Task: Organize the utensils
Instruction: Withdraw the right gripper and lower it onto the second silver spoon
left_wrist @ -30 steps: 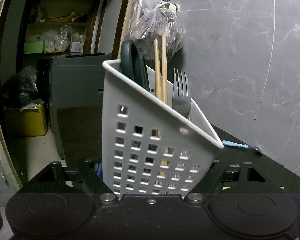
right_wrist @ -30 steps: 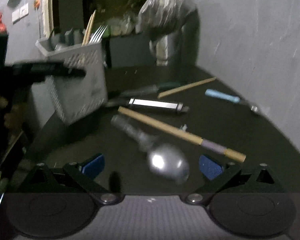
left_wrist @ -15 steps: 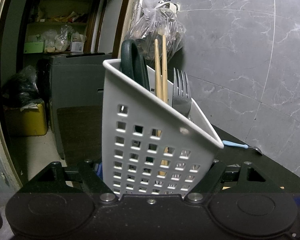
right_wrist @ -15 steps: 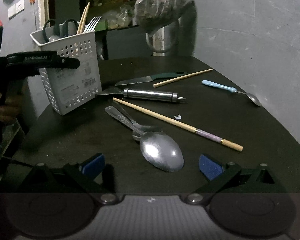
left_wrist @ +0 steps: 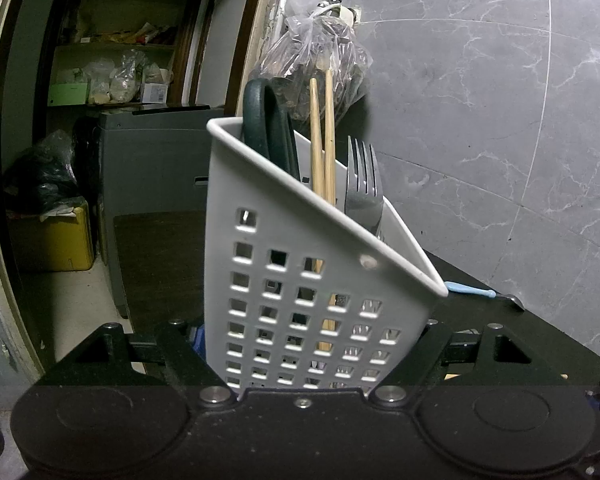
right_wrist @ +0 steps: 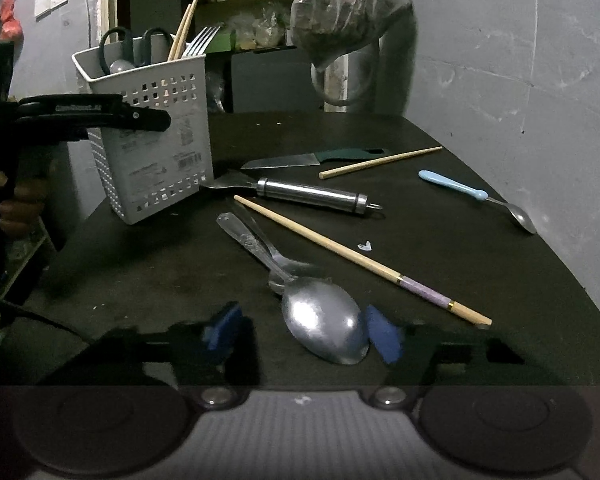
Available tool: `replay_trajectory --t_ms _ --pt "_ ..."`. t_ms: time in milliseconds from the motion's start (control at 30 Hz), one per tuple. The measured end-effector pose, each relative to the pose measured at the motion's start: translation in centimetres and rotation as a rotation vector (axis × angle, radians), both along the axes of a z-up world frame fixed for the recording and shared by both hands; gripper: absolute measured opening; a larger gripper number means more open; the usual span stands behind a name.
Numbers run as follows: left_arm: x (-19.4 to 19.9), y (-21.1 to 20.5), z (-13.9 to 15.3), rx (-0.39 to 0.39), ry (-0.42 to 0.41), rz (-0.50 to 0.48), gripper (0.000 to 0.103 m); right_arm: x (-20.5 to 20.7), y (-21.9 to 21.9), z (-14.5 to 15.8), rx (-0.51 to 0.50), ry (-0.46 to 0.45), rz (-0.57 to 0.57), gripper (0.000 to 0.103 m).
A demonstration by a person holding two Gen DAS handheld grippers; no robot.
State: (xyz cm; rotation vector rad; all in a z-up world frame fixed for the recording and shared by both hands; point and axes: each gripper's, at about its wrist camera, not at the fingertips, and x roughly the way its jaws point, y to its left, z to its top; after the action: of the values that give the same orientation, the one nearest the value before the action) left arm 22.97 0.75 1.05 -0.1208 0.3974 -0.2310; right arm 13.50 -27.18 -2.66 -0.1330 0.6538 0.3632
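Left wrist view
Left claw (left_wrist: 316, 344): you have it pinching the white perforated caddy (left_wrist: 300, 280), one finger on each side wall, low down.
Caddy contents: scissors handles (left_wrist: 266, 120), two chopsticks (left_wrist: 324, 136) and a fork (left_wrist: 362, 176), all standing upright.
Room: grey marbled wall to your right, an open doorway with shelves to your left.

Right wrist view
Right claw (right_wrist: 300, 334): its jaws are closing; the blue pads (right_wrist: 382, 338) flank the big spoon (right_wrist: 324, 326) but do not yet press it.
Spoon axis: bowl lies between the pads, nearer the right one; handle runs away from you, up and to the left, toward the caddy (right_wrist: 156, 136).
Nearer hand: your right. Your left claw (right_wrist: 156, 117) is occupied at the caddy.
Crossing: a second spoon (right_wrist: 296, 267) lies touching the big one's neck; you risk dragging both.
Worktop (right_wrist: 140, 272): black, matte; also carries a knife (right_wrist: 300, 159), a peeler (right_wrist: 312, 194), two loose chopsticks (right_wrist: 360, 258) and a blue-handled spoon (right_wrist: 464, 191), well apart.
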Motion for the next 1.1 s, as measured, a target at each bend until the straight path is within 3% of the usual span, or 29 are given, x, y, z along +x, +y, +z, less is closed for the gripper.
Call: replay_trajectory --t_ms 67,200,533,967,1000,1100 --pt "0.0 -0.1 0.0 0.0 0.0 0.001 0.081 -0.2 0.0 0.2 -0.004 0.003 -0.001 0.047" --pt "0.0 -0.1 0.0 0.0 0.0 0.0 0.081 -0.8 0.4 0.2 -0.021 -0.005 0.005 0.045" --pt "0.0 -0.1 0.0 0.0 0.0 0.0 0.081 -1.4 2.0 0.1 -0.116 -0.085 0.026 0.045" --pt "0.0 -0.1 0.0 0.001 0.0 0.001 0.081 -1.8 3.2 -1.0 -0.496 -0.266 0.014 0.048" --pt "0.0 -0.1 0.0 -0.001 0.0 0.0 0.081 -1.6 3.0 -1.0 -0.506 -0.266 0.008 0.053" --pt "0.1 -0.1 0.0 0.0 0.001 0.0 0.081 -1.1 2.2 -0.4 -0.436 -0.251 -0.031 0.053"
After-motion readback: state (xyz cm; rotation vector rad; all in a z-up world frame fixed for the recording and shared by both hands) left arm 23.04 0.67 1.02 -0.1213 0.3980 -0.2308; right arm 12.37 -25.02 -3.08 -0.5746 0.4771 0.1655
